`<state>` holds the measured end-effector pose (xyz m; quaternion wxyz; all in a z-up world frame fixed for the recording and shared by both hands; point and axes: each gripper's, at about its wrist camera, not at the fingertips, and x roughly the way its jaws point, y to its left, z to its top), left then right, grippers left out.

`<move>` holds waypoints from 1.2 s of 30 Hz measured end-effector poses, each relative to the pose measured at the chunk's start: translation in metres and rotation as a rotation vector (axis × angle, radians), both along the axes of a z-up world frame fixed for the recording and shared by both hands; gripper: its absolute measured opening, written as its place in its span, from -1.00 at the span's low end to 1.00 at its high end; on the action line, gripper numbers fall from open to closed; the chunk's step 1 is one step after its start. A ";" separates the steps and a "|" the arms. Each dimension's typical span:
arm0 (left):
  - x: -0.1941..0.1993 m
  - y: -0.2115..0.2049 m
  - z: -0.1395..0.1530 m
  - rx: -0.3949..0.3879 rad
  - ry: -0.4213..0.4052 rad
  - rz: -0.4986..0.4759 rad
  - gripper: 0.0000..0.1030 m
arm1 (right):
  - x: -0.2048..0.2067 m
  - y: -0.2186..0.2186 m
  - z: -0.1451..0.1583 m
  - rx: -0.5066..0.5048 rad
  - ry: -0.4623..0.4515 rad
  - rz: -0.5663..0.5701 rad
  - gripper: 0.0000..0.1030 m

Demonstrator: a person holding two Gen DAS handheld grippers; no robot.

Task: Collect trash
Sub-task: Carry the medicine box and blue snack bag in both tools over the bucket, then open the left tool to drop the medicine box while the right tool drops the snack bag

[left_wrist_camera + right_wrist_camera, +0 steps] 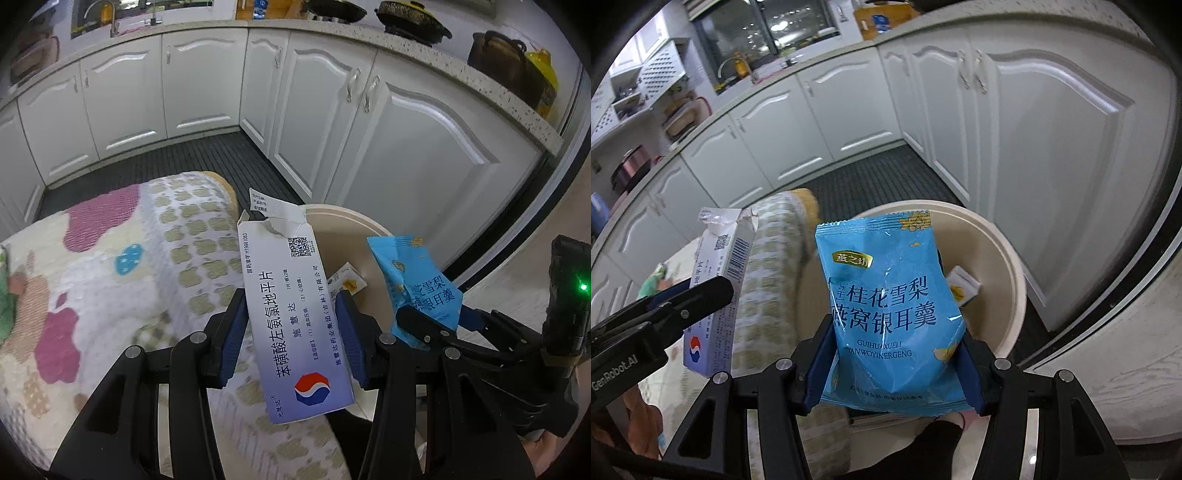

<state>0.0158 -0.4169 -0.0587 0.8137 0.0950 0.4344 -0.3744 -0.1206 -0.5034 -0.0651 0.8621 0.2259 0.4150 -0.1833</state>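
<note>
My left gripper [291, 314] is shut on a torn white-and-lilac medicine box [291, 295], held above the edge of a cream round bin [354, 221]. My right gripper [894, 354] is shut on a blue snack packet [886, 291], held over the same bin [1004, 258]. Each gripper's load shows in the other view: the blue packet [417, 280] at the right, the medicine box [720, 280] at the left. A small white-and-yellow carton [962, 286] lies inside the bin; it also shows in the left wrist view [347, 282].
A table with a flowered cloth [110, 280] stands left of the bin. White kitchen cabinets [406, 140] run behind and to the right, with a dark ribbed floor mat [184, 155] between. Pots [410, 18] stand on the counter.
</note>
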 end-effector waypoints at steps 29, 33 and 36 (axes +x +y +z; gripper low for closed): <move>0.005 -0.017 -0.014 0.019 -0.003 -0.014 0.29 | 0.011 -0.023 -0.031 0.063 0.058 -0.073 0.41; 0.004 -0.008 -0.010 0.022 -0.023 0.007 0.29 | 0.010 -0.016 -0.025 0.056 0.054 -0.054 0.41; 0.003 -0.001 -0.007 0.021 -0.031 0.022 0.29 | 0.010 -0.008 -0.020 0.037 0.053 -0.036 0.41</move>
